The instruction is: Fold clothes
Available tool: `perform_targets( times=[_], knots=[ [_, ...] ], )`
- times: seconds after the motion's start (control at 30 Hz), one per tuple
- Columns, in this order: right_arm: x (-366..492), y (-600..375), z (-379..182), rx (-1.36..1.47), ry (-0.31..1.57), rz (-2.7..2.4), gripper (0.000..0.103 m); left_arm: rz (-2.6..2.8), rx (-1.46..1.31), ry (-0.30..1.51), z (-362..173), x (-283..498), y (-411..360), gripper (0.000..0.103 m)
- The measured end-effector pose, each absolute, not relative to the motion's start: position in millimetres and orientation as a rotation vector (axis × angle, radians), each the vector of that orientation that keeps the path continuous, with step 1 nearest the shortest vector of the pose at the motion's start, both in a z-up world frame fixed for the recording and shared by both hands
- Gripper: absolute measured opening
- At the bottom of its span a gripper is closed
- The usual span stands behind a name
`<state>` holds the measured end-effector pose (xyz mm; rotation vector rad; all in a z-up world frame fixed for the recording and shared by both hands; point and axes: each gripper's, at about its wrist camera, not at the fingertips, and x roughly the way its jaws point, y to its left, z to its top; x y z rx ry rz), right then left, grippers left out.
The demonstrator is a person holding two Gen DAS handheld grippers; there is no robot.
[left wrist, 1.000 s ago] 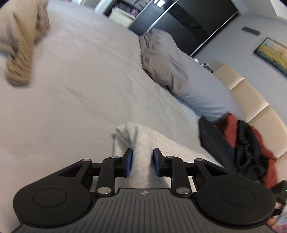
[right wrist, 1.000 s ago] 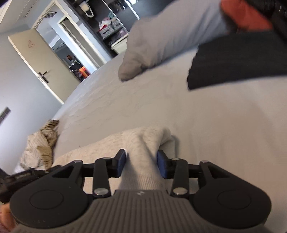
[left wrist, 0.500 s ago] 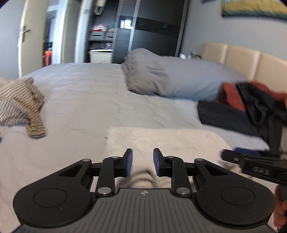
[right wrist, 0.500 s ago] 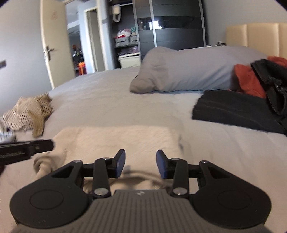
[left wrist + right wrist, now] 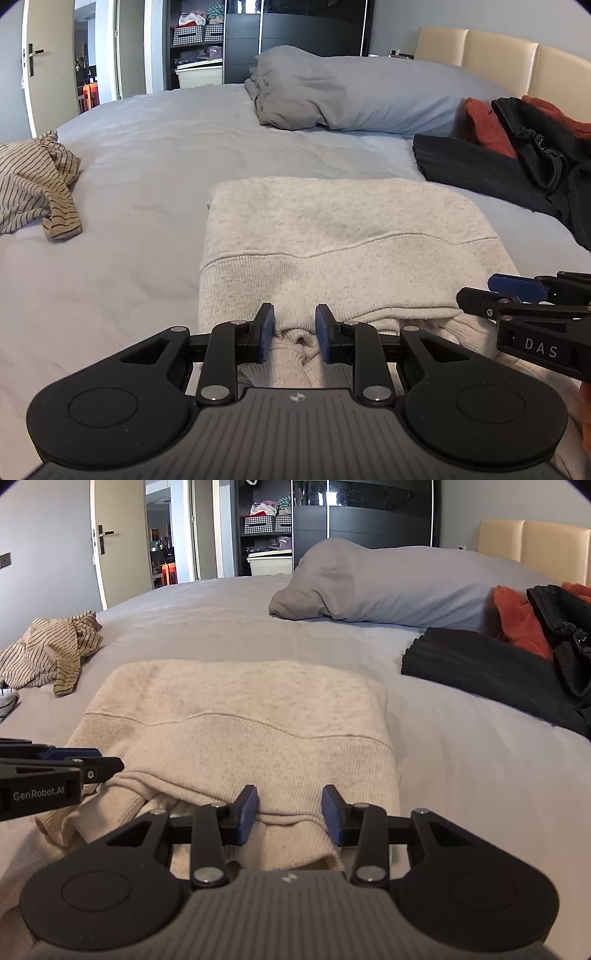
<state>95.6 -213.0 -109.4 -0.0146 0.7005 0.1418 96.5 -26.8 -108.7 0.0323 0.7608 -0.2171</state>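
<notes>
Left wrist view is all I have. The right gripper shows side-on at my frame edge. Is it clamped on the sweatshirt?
Observer: In the right wrist view, the right gripper sits at the ribbed hem of the cream sweatshirt. Its pads are apart and the fabric lies flat between them, not bunched. I cannot tell whether it pinches.
Operator: Anything near the striped garment that I miss?
Observer: Yes. A small pale cloth item lies beside it, cut off by the frame edge. Too little shows to name it.
</notes>
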Motion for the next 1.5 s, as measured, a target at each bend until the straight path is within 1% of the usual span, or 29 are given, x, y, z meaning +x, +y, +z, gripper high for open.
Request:
perform_targets(
  times=[0.13, 0.27, 0.33, 0.4, 0.53, 0.67, 0.73, 0.77, 0.8, 0.87, 0.93, 1.13, 1.33, 1.43, 1.5],
  knots=[
    [92, -213, -96, -0.038, 0.709, 0.161, 0.043, -0.239, 0.054, 0.761, -94, 91, -24, 0.022],
    [75, -217, -78, -0.018, 0.703, 0.188, 0.048, -0.279, 0.106, 0.734, -75, 68, -28, 0.022],
    [61, -216, -70, -0.024, 0.706, 0.208, 0.050, -0.301, 0.121, 0.748, -68, 57, -29, 0.022],
    [46, -213, -63, -0.046, 0.703, 0.232, 0.055, -0.318, 0.143, 0.762, -61, 44, -31, 0.022],
    [10, -205, -49, -0.107, 0.696, 0.300, 0.056, -0.357, 0.192, 0.778, -50, 15, -31, 0.023],
    [-27, -198, -42, -0.187, 0.688, 0.370, 0.066, -0.408, 0.246, 0.785, -45, -12, -31, 0.024],
    [-46, -197, -41, -0.233, 0.689, 0.405, 0.066, -0.448, 0.275, 0.785, -43, -27, -31, 0.031],
    [-53, -197, -41, -0.256, 0.691, 0.421, 0.066, -0.466, 0.290, 0.784, -43, -34, -31, 0.040],
    [-61, -196, -41, -0.279, 0.693, 0.436, 0.066, -0.480, 0.307, 0.778, -42, -42, -31, 0.047],
    [-75, -197, -41, -0.325, 0.696, 0.469, 0.067, -0.510, 0.356, 0.766, -42, -57, -33, 0.047],
    [-91, -197, -43, -0.385, 0.692, 0.499, 0.070, -0.535, 0.398, 0.759, -44, -72, -34, 0.047],
    [-135, -196, -62, -0.553, 0.721, 0.569, 0.071, -0.589, 0.516, 0.746, -59, -113, -36, 0.051],
    [-151, -189, -83, -0.682, 0.748, 0.621, 0.072, -0.655, 0.684, 0.741, -82, -140, -49, 0.056],
    [-155, -187, -94, -0.746, 0.762, 0.624, 0.073, -0.689, 0.718, 0.757, -91, -144, -52, 0.059],
    [-159, -185, -101, -0.788, 0.771, 0.625, 0.077, -0.691, 0.749, 0.767, -99, -147, -52, 0.059]
  ],
)
